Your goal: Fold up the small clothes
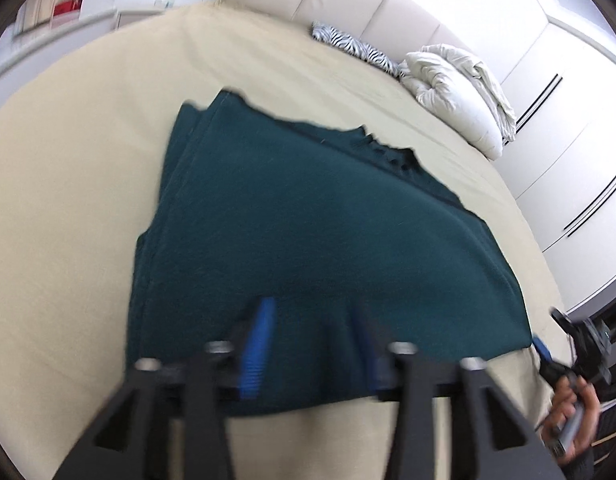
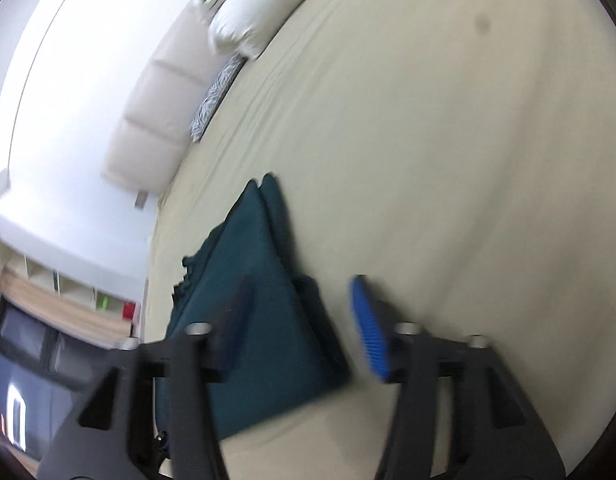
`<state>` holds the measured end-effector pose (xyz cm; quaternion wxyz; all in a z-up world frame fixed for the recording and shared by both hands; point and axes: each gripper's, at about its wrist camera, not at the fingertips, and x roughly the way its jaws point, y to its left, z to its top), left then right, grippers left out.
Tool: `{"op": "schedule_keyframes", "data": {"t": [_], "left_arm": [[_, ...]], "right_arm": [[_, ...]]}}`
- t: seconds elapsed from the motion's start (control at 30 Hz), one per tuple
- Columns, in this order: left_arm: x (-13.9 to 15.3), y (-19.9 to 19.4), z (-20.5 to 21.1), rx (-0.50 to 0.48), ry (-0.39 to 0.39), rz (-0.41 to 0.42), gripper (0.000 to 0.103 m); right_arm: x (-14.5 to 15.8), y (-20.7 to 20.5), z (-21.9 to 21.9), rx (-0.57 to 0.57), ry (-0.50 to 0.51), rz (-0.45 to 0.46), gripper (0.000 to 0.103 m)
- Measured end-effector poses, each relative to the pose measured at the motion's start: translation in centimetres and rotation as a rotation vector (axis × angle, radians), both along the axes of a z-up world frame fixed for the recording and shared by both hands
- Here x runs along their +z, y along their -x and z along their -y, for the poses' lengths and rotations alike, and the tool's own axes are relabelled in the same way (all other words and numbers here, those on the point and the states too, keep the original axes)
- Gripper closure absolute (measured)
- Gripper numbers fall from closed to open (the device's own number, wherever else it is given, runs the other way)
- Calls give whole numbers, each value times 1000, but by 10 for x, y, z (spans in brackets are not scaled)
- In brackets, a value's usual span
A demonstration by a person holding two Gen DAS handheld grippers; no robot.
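Observation:
A dark teal garment (image 1: 308, 208) lies folded flat on the beige bed sheet (image 1: 67, 200). My left gripper (image 1: 314, 328) hangs over its near edge with the blue pads (image 1: 261, 332) apart; the cloth puckers a little between them, and nothing is pinched. In the right wrist view the same garment (image 2: 243, 264) runs away as a narrow wedge. My right gripper (image 2: 299, 312) is open above its near corner, one blue pad (image 2: 368, 328) over bare sheet (image 2: 428, 160). The right gripper (image 1: 544, 352) and the hand holding it (image 1: 572, 408) show at the garment's right corner.
A white bunched duvet or pillow (image 1: 456, 92) and a zebra-striped cloth (image 1: 356, 46) lie at the head of the bed, against a cream padded headboard (image 1: 348, 0). White wardrobe doors (image 1: 568, 140) stand to the right. Shelving (image 2: 67, 280) stands past the bed's far side.

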<state>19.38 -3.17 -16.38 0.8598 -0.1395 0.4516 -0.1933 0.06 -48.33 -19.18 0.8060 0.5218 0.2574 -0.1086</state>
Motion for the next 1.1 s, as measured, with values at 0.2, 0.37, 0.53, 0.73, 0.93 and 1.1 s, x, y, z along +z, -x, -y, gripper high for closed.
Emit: {"op": "schedule_keyframes", "data": {"t": [0.2, 0.37, 0.53, 0.73, 0.93, 1.1], "left_arm": [[6, -3, 30, -45, -38, 11, 42], [12, -9, 42, -67, -33, 21, 41], [-1, -20, 43, -57, -36, -2, 41], [-9, -11, 22, -33, 3, 5, 48], [-11, -3, 11, -17, 3, 9, 51], [-1, -3, 15, -8, -1, 12, 51]], "right_arm": [[-9, 8, -52, 173, -121, 6, 35], [-27, -14, -79, 171, -157, -53, 36], [-35, -16, -70, 62, -234, 14, 37], [-34, -27, -48, 8, -273, 71, 35], [-34, -25, -49, 2, -268, 91, 35], [-27, -16, -55, 6, -283, 140, 35]]}}
